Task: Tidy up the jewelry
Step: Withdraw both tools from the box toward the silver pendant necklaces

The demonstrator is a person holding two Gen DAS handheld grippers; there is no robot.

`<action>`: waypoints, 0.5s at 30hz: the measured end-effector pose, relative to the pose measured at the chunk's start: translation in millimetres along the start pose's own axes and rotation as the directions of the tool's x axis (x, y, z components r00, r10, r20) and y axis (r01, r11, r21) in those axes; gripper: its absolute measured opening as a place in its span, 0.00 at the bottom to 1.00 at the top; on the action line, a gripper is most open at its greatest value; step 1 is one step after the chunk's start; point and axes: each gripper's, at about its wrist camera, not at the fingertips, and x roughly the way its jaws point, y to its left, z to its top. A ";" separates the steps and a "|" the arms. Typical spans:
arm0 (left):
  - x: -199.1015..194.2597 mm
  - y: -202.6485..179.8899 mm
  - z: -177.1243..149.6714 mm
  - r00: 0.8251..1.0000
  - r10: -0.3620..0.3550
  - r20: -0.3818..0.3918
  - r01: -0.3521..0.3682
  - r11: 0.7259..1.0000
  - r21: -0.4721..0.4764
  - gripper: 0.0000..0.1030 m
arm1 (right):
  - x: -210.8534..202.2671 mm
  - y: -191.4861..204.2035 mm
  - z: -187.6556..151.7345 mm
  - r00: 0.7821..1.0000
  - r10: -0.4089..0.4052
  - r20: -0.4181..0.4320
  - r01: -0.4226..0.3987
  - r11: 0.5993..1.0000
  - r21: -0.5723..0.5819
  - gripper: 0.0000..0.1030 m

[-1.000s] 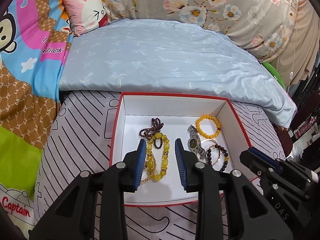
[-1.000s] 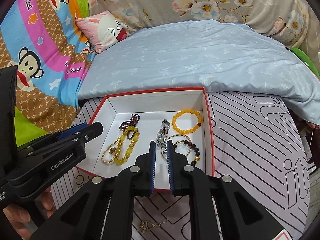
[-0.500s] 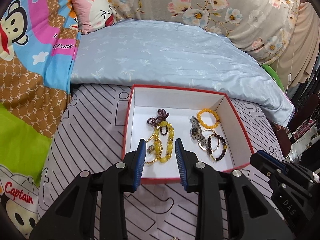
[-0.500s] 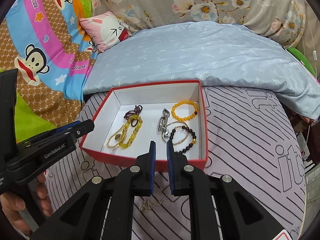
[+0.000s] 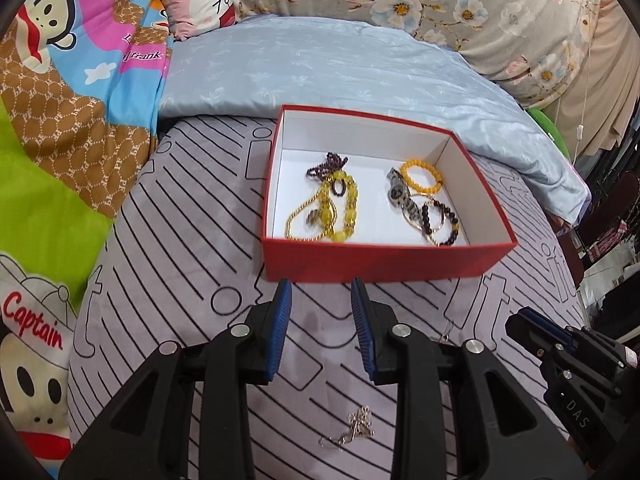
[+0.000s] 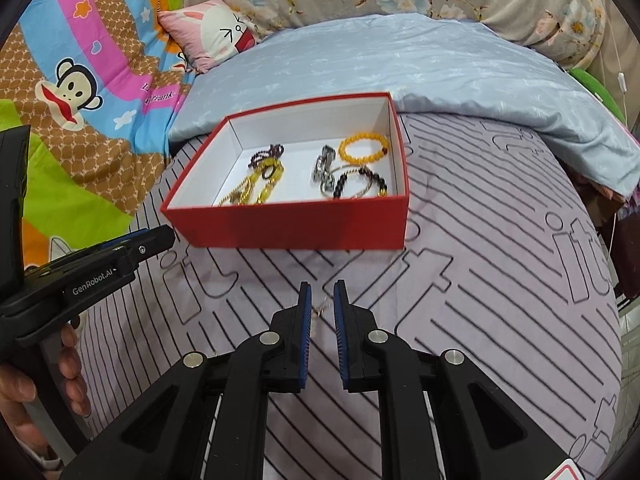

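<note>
Left gripper [image 5: 321, 292]: fingers parted, empty; chain [image 5: 352, 430] on bed beneath it, behind tips. Right gripper [image 6: 322, 296]: fingers nearly clenched, empty; chain [image 6: 319, 309] shows in gap; I judge right nearer. Box [image 6: 288, 222] beyond.

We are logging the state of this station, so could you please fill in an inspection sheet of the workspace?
Surface: bed sheet, grey with black lines.
Job's things: red box holding beaded bracelets, a watch and necklaces; small chain lying loose on the sheet outside it.
Clutter: nothing seen.
Grippers: left gripper open, empty; right gripper narrowly open, above the chain.
Cables: white cord at far right.
Surroundings: blue quilt, cartoon blanket, pink pillow.
</note>
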 end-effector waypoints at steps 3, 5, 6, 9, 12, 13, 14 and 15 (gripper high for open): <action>-3.3 0.0 -10.2 1.000 -0.003 -0.012 0.003 1.000 0.000 0.31 | -1.8 0.1 -10.5 1.000 -0.002 -0.013 0.002 1.000 -0.001 0.12; -5.3 0.5 -15.9 1.000 -0.001 -0.014 0.001 1.000 -0.003 0.36 | -2.8 -0.1 -16.1 1.000 -0.003 -0.022 0.003 1.000 -0.001 0.12; -6.2 0.4 -18.8 1.000 0.001 -0.017 -0.001 1.000 -0.002 0.36 | -3.2 -0.2 -19.0 1.000 -0.004 -0.025 0.004 1.000 -0.001 0.13; -7.4 1.5 -27.9 1.000 0.004 -0.029 -0.004 1.000 0.000 0.36 | -3.3 0.2 -26.3 0.999 -0.006 -0.036 0.006 1.000 0.002 0.19; -8.9 1.2 -38.3 0.999 0.014 -0.037 -0.014 1.000 0.009 0.44 | -4.5 0.2 -35.3 0.999 -0.009 -0.041 0.009 1.000 0.006 0.27; -9.5 1.3 -42.1 0.999 0.017 -0.039 -0.017 1.000 0.011 0.46 | -4.2 0.1 -37.5 0.999 -0.010 -0.046 0.010 1.000 0.003 0.28; -9.5 1.6 -45.1 0.999 0.019 -0.041 -0.018 1.000 0.014 0.47 | -3.6 0.2 -39.1 0.999 -0.012 -0.050 0.012 1.000 0.002 0.28; -9.5 1.6 -49.7 0.999 0.020 -0.047 -0.019 1.000 0.018 0.47 | -3.2 0.7 -41.3 0.998 -0.014 -0.054 0.014 1.000 0.002 0.29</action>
